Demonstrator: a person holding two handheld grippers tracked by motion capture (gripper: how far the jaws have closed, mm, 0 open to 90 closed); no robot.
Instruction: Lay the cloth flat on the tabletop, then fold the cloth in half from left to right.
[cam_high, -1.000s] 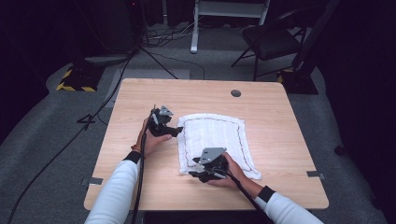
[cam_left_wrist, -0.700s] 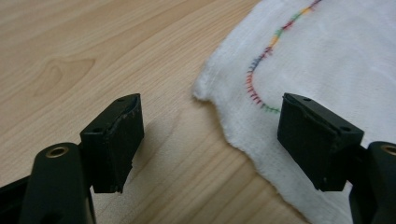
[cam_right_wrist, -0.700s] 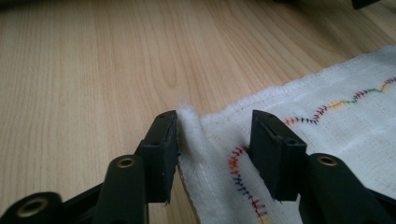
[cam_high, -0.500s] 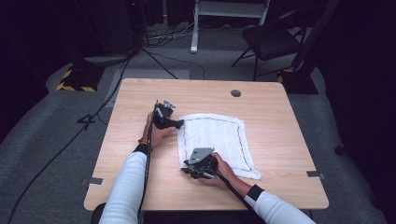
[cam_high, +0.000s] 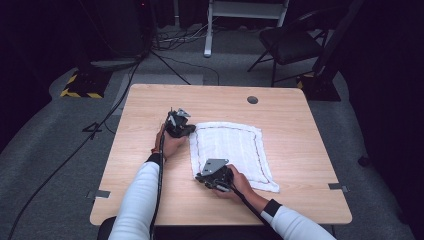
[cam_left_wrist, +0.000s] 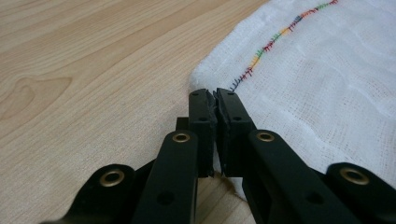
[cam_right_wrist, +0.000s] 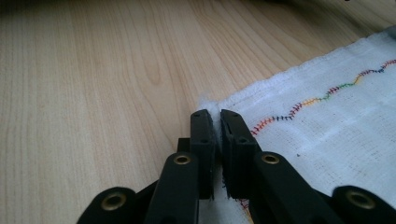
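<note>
both claws, left (cam_high: 186, 131) & right (cam_high: 202, 178), have slid to the cloth's (cam_high: 235, 150) left corners on the bench (cam_high: 300, 120), each clamped on its edge; lift/fold not yet begun.

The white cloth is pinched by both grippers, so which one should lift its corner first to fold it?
Probably neither first: the left gripper and right gripper are each shut on a left-side corner of the white cloth, so lifting together looks best.

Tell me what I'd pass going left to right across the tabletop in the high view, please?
The person's left hand with its claw pinching the far-left corner of the white cloth → the right claw, near the cloth's front-left corner → the cloth's main spread → the small dark round hole in the table.
</note>
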